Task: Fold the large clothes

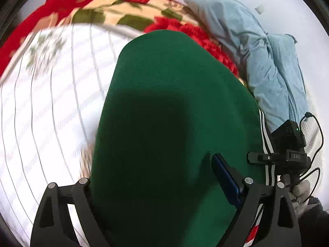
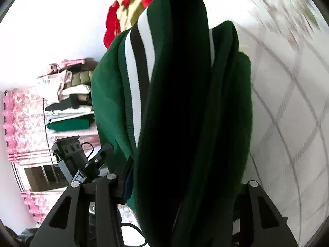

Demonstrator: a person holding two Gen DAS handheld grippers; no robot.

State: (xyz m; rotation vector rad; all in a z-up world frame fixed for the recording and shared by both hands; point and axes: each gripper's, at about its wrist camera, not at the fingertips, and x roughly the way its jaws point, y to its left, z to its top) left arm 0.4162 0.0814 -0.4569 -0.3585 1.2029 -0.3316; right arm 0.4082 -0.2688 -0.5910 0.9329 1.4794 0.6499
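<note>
1. Fingers of left gripper [image 1: 164, 185] stand wide apart; blue pad on the right-side finger [image 1: 226, 180] shows edge-on, lying against the green cloth. Other finger is hidden behind the cloth, so can't tell whether the pads actually press on it.
2. Fingers of right gripper [image 2: 185, 185]: green garment [image 2: 185, 113] fills the gap btwn them, bunched thick, and hangs lifted off the bed. Jaws clamped on the folded bundle.
3. Garment = dark green fleece-type top w/ black & white striped trim [image 2: 139, 65]. In right wrist view it's folded in several layers, stripes on the left-hand side of the bundle.
4. In left wrist view the same green cloth covers the centre, flat & smooth, w/ a dark shadow across the mid part. Striped trim shows at its right edge, near the right gripper's body.
5. Bedsheet [image 1: 41, 113] under it: white w/ thin grey lines, blurred.
6. Red floral blanket [image 1: 123, 6] lies beyond the sheet; light blue pillow [image 1: 267, 61] to the right of it, by the wall.
7. Right wrist view, left part: stack of folded clothes [image 2: 70, 96], incl. one green item at the bottom, beside pink floral fabric [image 2: 22, 119].
8. Person's hand in a pale glove [image 1: 300, 187] grips the right gripper's handle, low right in left wrist view.
</note>
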